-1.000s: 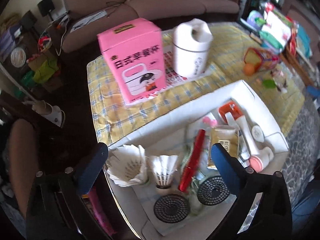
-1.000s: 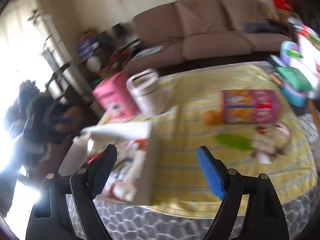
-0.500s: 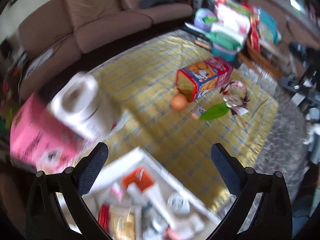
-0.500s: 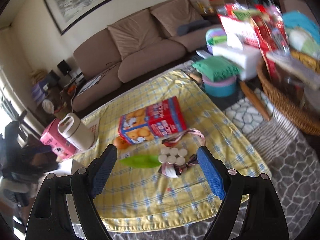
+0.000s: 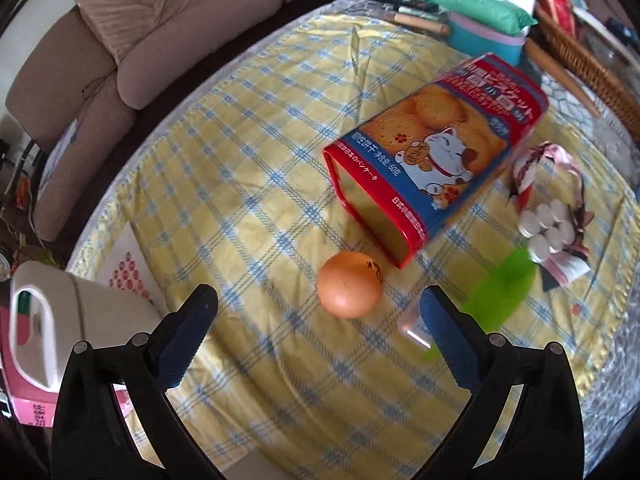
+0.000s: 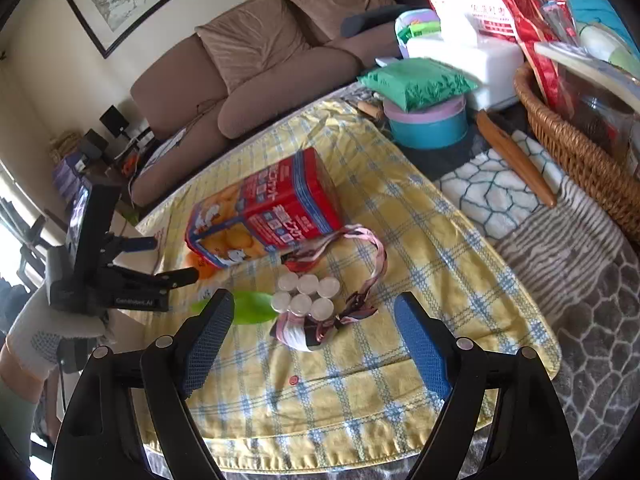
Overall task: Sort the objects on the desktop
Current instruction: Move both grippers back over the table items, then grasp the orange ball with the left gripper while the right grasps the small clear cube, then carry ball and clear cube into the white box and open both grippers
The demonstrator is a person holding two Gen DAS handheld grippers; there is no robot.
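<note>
An orange ball [image 5: 349, 284] lies on the yellow checked cloth [image 5: 240, 184], just ahead of my open left gripper [image 5: 316, 320] and between its finger lines. Beyond it a red and blue biscuit box [image 5: 436, 156] lies on its side. To the right are a green leaf-shaped piece [image 5: 500, 296] and a pack of small white bottles [image 5: 548, 228] with a pink ribbon. My right gripper [image 6: 314, 340] is open above the near table edge, with the white bottles [image 6: 306, 294], green piece [image 6: 250, 306] and biscuit box [image 6: 266, 210] ahead. The left gripper [image 6: 168, 260] shows at left, held by a gloved hand [image 6: 44, 336].
A white lidded jug [image 5: 68, 316] and a pink box [image 5: 20, 360] stand at the left edge. A brown sofa [image 6: 256, 68] runs behind the table. Right of the table are a teal tub [image 6: 428, 124], a green bag [image 6: 420, 82], a wicker basket [image 6: 576, 148] and patterned rugs [image 6: 560, 248].
The left gripper swung away from the white tray of sorted items toward the ball and biscuit box, closing in on them. The right gripper turned right and nearer the bottles.
</note>
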